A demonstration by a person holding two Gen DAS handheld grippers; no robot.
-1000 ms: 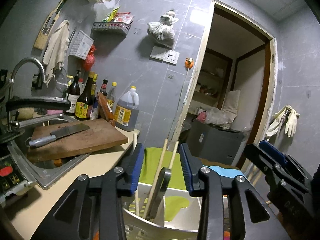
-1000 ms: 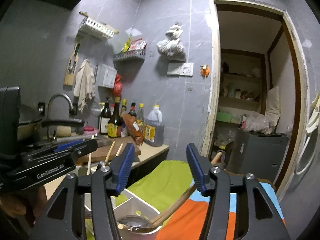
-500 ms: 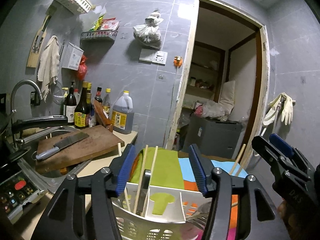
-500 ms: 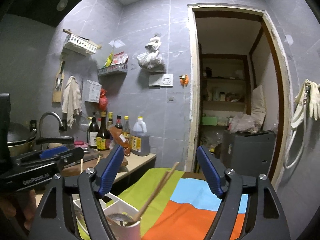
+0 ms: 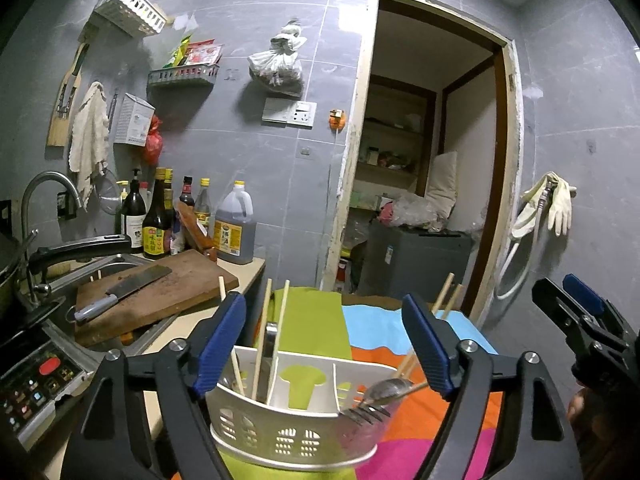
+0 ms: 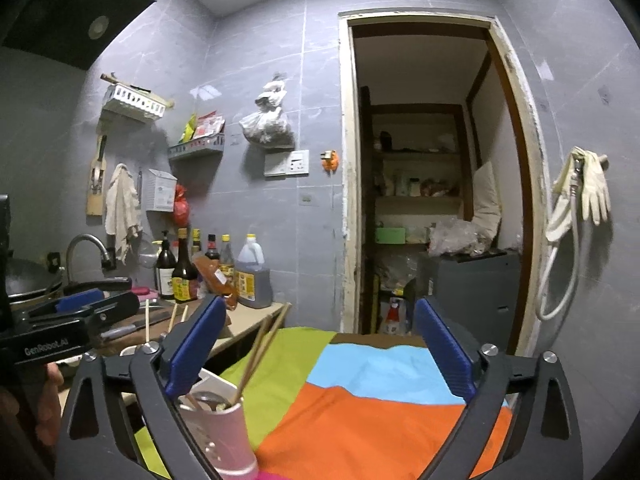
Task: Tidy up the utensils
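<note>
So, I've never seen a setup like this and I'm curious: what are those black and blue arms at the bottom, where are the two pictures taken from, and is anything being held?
No robot here: a person holds a pair of tongs in each hand, with a camera on each looking forward along its fingers. One picture is from the left tongs, the other from the right tongs. Both stand open and hold nothing. Below the left tongs sits a white caddy with chopsticks in one compartment, next to a spoon and fork. The right view shows a pink cup holding more chopsticks. Both stand on a coloured cloth. A sink counter with a cutting board and cleaver is off to the left.
</note>
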